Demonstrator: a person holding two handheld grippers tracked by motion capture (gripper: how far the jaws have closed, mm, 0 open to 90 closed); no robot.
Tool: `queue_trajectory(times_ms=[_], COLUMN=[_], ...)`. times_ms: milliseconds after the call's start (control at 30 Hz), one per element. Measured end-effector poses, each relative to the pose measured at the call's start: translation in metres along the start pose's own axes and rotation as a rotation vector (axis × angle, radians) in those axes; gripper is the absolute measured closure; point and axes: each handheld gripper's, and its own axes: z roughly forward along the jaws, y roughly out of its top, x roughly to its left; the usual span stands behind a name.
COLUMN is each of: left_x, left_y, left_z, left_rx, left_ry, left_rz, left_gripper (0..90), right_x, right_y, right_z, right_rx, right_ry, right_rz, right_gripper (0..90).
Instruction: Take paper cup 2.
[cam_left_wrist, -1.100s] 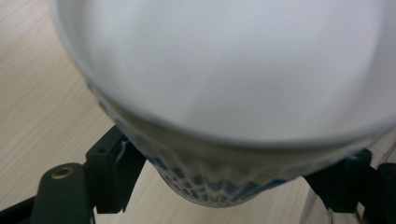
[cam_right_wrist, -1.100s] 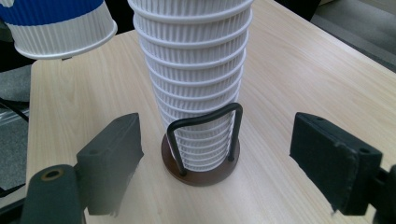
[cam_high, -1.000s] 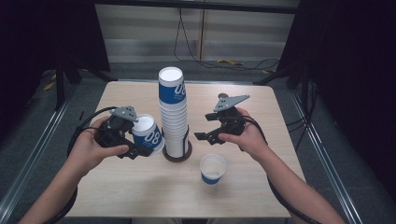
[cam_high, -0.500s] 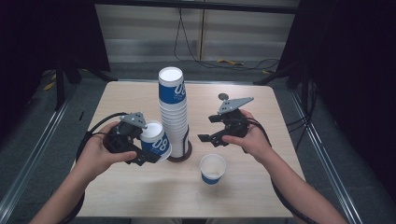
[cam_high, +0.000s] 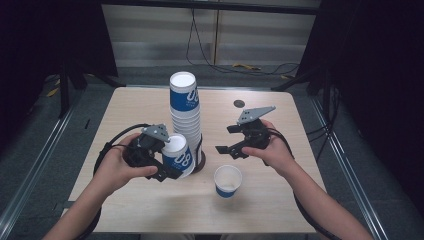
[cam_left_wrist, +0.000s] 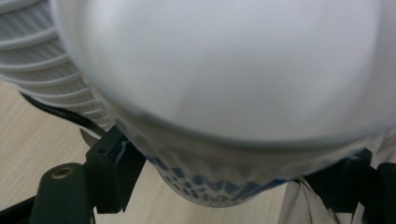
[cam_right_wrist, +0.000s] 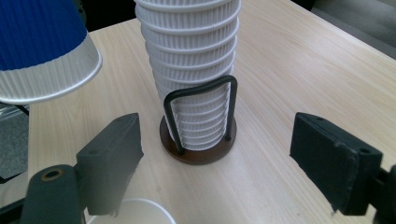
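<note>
1. A blue and white paper cup (cam_high: 179, 155) is gripped between the jaws of the left gripper (cam_high: 162, 162), near the left front of the table (cam_high: 125, 107). The cup is tilted, with its white bottom turned up and to the left and its rim lower right.
2. In the left gripper view the same cup (cam_left_wrist: 233, 93) is seen very close, blurred, with a black jaw pressed against each side of its ribbed blue wall.
3. The held cup is placed just beside the tall stack of cups (cam_high: 186, 117), on the left and near side of it; whether the two touch cannot be told.
4. The stack is stood upside down on a round dark wooden base (cam_right_wrist: 198, 151) in the middle of the table, and a black wire loop (cam_right_wrist: 201, 109) is raised from the base against the lower cups.
5. The right gripper (cam_high: 235, 150) is held to the right of the stack, apart from it, with its jaws spread wide and nothing between them.
6. In the right gripper view the stack (cam_right_wrist: 191, 70) and its base are seen beyond the gap between the two black jaws, and the held cup (cam_right_wrist: 42, 51) is seen at the upper left.
7. A second paper cup (cam_high: 228, 181) is stood upright, mouth up, on the near part of the table, to the right of the stack and just in front of the right gripper; it is touched by neither gripper.
8. A small dark round spot (cam_high: 239, 103) is seen on the far right part of the table top.
</note>
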Motion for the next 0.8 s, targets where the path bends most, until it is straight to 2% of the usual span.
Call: queue_trajectory(times_ms=[33,400,500,533,633,800], left_x=[-0.002,-0.008,-0.009,-0.009,-0.010,-0.012], left_y=[0.001,0.012,0.015,0.016,0.018,0.022], left_z=[0.002,0.017,0.020,0.022,0.025,0.030], left_rx=[-0.008,-0.008,0.005,0.007,0.000,0.002], left_ry=[-0.003,-0.029,-0.036,-0.036,-0.043,-0.047], left_rz=[-0.010,0.015,0.021,0.032,0.023,0.039], left_gripper=[21.3,21.3,21.3,21.3,21.3,21.3], right_x=[0.000,0.002,0.001,0.001,-0.001,-0.001], right_y=[-0.001,-0.004,-0.006,-0.006,-0.007,-0.009], right_z=[0.000,-0.003,-0.004,-0.004,-0.006,-0.007], right_rx=[0.001,0.002,0.010,0.011,0.011,0.016], right_ry=[0.001,0.004,0.001,0.003,0.004,0.009], right_rz=[0.006,-0.008,-0.010,-0.005,0.006,0.011], right_gripper=[16.1,16.1,16.0,15.9,15.9,15.9])
